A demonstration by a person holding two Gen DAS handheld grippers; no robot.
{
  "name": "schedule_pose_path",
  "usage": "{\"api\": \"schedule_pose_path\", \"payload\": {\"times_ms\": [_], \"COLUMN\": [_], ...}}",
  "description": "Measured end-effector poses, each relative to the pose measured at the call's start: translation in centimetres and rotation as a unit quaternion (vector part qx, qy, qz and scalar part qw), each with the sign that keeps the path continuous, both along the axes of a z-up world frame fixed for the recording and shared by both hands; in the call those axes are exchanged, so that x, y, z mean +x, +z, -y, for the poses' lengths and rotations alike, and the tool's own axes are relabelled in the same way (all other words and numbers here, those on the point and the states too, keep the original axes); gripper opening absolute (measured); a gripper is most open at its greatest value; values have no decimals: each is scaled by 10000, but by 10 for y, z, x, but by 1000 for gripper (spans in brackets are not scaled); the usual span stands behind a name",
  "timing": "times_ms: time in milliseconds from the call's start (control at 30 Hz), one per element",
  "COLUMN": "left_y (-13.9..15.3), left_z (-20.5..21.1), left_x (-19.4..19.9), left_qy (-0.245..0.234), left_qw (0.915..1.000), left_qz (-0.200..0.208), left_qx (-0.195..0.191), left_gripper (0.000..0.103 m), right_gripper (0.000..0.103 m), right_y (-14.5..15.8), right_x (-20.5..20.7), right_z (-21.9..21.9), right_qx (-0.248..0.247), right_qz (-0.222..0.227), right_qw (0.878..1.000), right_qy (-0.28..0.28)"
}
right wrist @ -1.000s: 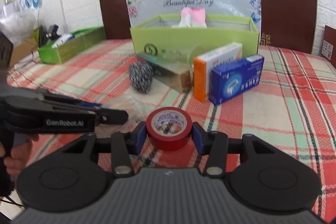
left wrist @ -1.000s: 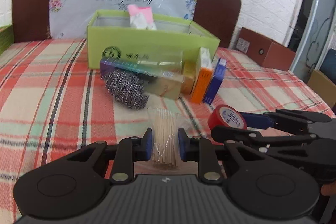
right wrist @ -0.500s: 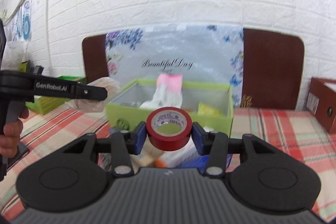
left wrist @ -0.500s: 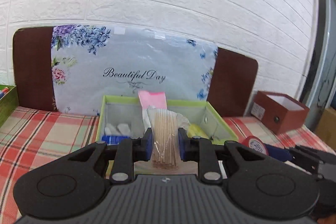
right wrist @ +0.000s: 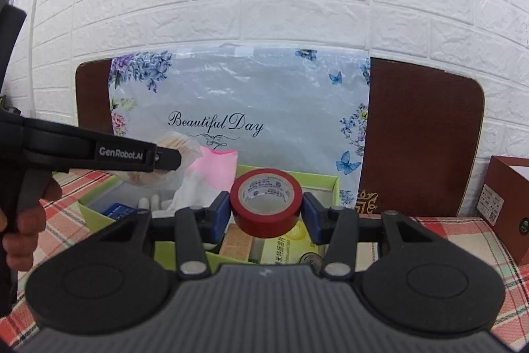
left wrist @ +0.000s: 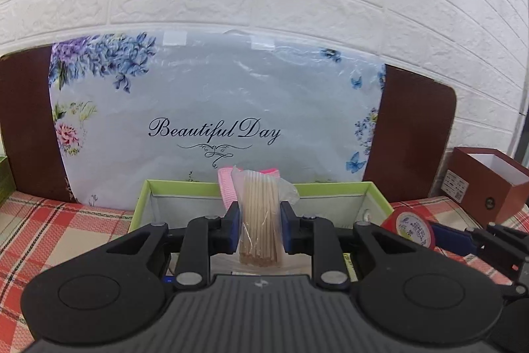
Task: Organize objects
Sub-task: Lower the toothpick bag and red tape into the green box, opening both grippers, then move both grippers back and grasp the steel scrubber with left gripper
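My left gripper (left wrist: 259, 225) is shut on a clear bag of wooden toothpicks (left wrist: 259, 214), held upright over the near edge of the open green box (left wrist: 334, 189). A roll of red tape (right wrist: 266, 202) is clamped in my right gripper (right wrist: 266, 214), which hangs above the same green box (right wrist: 325, 184). In the left wrist view the red tape (left wrist: 411, 227) and the right gripper's fingers (left wrist: 449, 235) show at the right. The left gripper (right wrist: 168, 158) with the toothpick bag (right wrist: 175, 144) crosses the right wrist view from the left. Pink-and-white gloves (right wrist: 211, 167) and small packets lie inside the box.
A brown headboard with a floral "Beautiful Day" sheet (left wrist: 215, 108) stands behind the box against a white brick wall. An open brown box (left wrist: 489, 181) sits at the right on the red plaid cloth (left wrist: 49, 230). A person's hand (right wrist: 23, 220) grips the left handle.
Both grippers rose from the plaid cloth and moved forward over the green box, carrying the toothpick bag and the red tape. The loose items on the cloth dropped out of view.
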State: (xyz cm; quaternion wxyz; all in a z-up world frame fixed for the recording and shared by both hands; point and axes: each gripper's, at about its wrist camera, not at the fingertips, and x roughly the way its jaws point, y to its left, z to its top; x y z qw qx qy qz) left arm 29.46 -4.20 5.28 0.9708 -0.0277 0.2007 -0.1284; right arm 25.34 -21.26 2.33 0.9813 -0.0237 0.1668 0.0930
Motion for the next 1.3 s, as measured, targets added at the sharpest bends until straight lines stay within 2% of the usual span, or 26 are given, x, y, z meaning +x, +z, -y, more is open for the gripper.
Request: {"api": "schedule_pose_path", "payload": {"times_ms": [33, 100, 133, 167, 200, 267, 333, 500, 700, 833, 1000, 1133, 1300], "left_y": [-2, -7, -8, -9, -10, -13, -16, -18, -9, -14, -34, -51, -64], "left_z": [-2, -8, -11, -13, -16, -21, -22, -22, -16, -19, -43, -54, -57], "left_x": [2, 1, -2, -7, -13, -24, -36, -56, -77, -97, -136, -156, -160], "left_qy": [19, -17, 65, 226, 300, 320, 554, 530, 725, 884, 949, 982, 863], "left_qw": [10000, 9997, 9995, 9992, 9990, 9991, 9982, 9983, 9968, 9947, 9946, 9931, 9917], "left_qz": [22, 46, 9, 72, 160, 193, 116, -81, -289, -444, -407, -637, -951], "left_qx": [-71, -256, -294, -310, -293, -222, -176, -242, 181, 283, 96, 71, -92], "left_gripper": [27, 60, 87, 90, 90, 90, 90, 90, 90, 90, 90, 90, 90], "right_gripper": [46, 49, 66, 77, 88, 92, 103, 103, 103, 103, 103, 101, 98], "right_y": [-3, -10, -14, -17, -19, -20, -20, -19, 7, 10, -13, -39, -49], "right_x": [5, 13, 15, 14, 11, -3, -17, -46, -66, -86, -105, -108, -94], "right_z": [0, -1, -1, -2, -2, 1, 4, 12, 13, 9, -2, -10, -18], "right_qx": [24, 88, 123, 121, 118, 196, 254, 446, 401, 423, 153, 214, 377], "right_qz": [-44, -106, -118, -121, -76, 106, 221, 434, 602, 658, 334, -104, -210], "right_qw": [10000, 9999, 9998, 9998, 9999, 9997, 9994, 9977, 9968, 9966, 9989, 9994, 9985], "right_qy": [19, 95, 123, 98, 50, 46, -2, -257, -342, -274, -292, -244, -350]}}
